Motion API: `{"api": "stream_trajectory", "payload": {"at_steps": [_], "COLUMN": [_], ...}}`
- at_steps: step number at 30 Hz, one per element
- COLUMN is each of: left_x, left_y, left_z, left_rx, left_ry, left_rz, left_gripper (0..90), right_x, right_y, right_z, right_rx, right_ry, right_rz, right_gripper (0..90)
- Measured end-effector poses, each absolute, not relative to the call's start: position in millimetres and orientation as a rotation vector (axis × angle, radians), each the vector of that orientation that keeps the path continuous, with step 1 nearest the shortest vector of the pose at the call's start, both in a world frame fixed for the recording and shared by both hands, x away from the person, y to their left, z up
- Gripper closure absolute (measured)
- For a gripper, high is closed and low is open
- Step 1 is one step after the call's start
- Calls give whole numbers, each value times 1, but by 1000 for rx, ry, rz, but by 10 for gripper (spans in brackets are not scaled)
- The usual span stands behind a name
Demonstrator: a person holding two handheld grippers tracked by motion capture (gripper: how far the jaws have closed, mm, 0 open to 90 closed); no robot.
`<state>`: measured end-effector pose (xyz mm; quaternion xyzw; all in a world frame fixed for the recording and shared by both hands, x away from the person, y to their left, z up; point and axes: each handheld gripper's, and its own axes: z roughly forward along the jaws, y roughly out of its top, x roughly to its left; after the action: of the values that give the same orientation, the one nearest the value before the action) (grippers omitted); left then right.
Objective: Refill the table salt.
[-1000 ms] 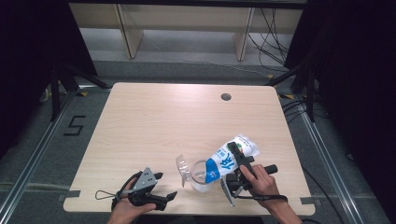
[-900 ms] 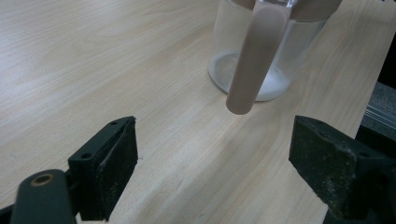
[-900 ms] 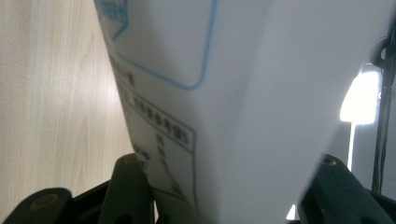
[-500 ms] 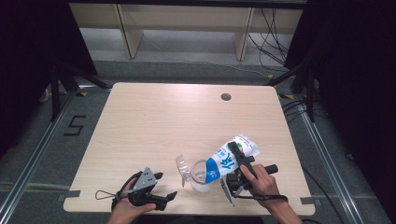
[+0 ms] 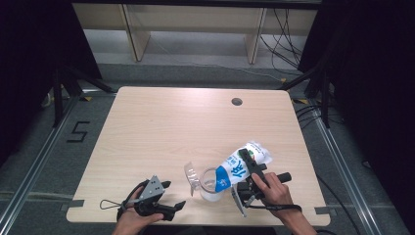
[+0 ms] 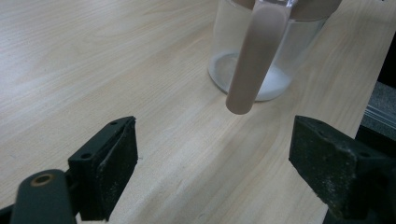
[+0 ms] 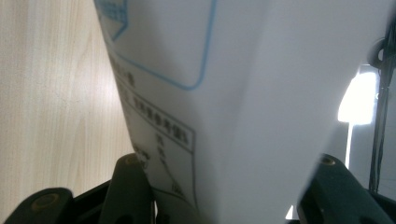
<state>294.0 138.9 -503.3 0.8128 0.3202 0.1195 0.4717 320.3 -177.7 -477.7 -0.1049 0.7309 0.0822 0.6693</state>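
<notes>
Item: white-and-blue pouch (image 5: 243, 163), tipped over clear jug (image 5: 209, 184) near surface (image 5: 186, 122) front edge | right tongs (image 5: 246, 164): clamped on pouch | left tongs (image 5: 171, 196): wide open, empty, beside jug | progress: judged mid-pour; white contents only at jug's bottom, most remaining.

On the white and blue refill pouch (image 5: 243, 165) clamped in my right gripper (image 5: 248, 172) I see large white characters on the blue band, too small to read. Up close, the pouch (image 7: 243, 107) shows a boxed column of black print, blurred beyond reading. On the grey floor left of the table, black tape forms a 5 (image 5: 78, 132).
</notes>
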Motion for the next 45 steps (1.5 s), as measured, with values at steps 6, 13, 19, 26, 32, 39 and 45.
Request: {"api": "stream_trajectory", "payload": {"at_steps": [6,13,19,26,32,39,45], "left_x": [294,293,294,294,294,294,294], "left_y": [139,139,139,139,139,139,139], "left_z": [-503,-503,-503,-503,-503,-503,-503], "left_rx": [1993,1988,1985,1985,1986,1994,1993], "left_ry": [788,798,795,795,795,786,785], "left_rz": [296,291,289,290,289,298,296], "left_gripper": [152,152,152,152,152,152,152], "right_x": [320,320,318,320,320,320,319], "right_y": [-178,-178,-178,-177,-177,-178,-178], "right_z": [-475,-477,-476,-470,-471,-477,-473], "right_rx": [-271,-240,-230,-327,-320,-257,-279], "right_ry": [1625,1646,1643,1612,1607,1627,1618], "right_rz": [153,184,157,114,126,193,133], "right_gripper": [548,550,550,553,555,556,557]}}
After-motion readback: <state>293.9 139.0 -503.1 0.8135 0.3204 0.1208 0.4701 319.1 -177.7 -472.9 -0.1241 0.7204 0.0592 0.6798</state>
